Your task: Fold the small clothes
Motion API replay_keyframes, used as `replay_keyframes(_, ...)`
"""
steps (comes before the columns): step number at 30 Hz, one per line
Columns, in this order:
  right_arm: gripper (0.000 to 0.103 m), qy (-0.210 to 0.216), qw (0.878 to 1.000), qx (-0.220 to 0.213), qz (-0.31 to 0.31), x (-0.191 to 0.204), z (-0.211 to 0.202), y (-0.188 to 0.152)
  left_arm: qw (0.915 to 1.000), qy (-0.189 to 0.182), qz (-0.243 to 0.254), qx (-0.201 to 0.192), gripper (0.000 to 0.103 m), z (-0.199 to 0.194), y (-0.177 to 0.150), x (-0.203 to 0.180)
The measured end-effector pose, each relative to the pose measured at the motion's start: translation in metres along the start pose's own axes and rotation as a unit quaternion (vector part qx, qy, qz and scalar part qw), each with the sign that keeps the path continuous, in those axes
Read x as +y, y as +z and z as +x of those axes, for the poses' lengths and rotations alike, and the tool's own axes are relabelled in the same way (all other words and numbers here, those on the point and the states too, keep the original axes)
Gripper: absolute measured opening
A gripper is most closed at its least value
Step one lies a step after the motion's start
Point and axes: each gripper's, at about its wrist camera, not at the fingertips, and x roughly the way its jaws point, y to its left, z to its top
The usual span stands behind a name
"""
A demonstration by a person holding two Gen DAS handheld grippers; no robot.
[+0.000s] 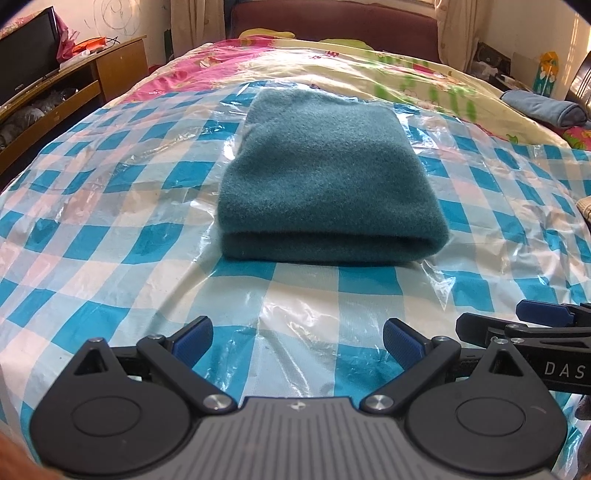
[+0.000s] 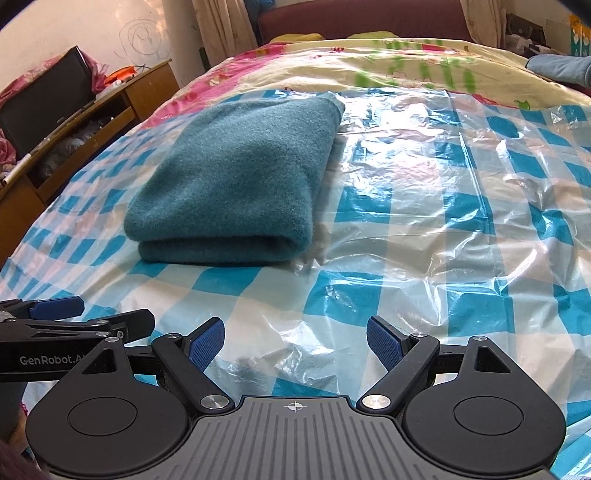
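A teal fleece garment [image 1: 325, 177] lies folded into a thick rectangle on the blue-and-white checked plastic sheet [image 1: 110, 236] that covers the bed. It also shows in the right wrist view [image 2: 236, 173], up and to the left. My left gripper [image 1: 297, 339] is open and empty, held back from the near folded edge. My right gripper [image 2: 295, 341] is open and empty, to the right of the garment and short of it. The right gripper also shows at the right edge of the left wrist view [image 1: 517, 325], and the left gripper shows at the left edge of the right wrist view [image 2: 74, 317].
A floral quilt [image 1: 258, 62] covers the far half of the bed, with a dark red headboard [image 1: 332, 18] behind. A wooden cabinet [image 1: 74, 88] with a black TV [image 1: 26, 70] stands on the left. A rolled blue cloth [image 1: 543, 107] lies at the far right.
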Motion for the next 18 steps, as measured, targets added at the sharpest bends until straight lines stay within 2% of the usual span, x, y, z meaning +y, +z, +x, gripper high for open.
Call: replay_keyframes(18,0.086,-0.002,1.000,0.004,0.001,0.0015,0.0014,-0.0012,1.0000,0.004,0.007,-0.004,0.103,-0.0023,-0.0014,0.0017)
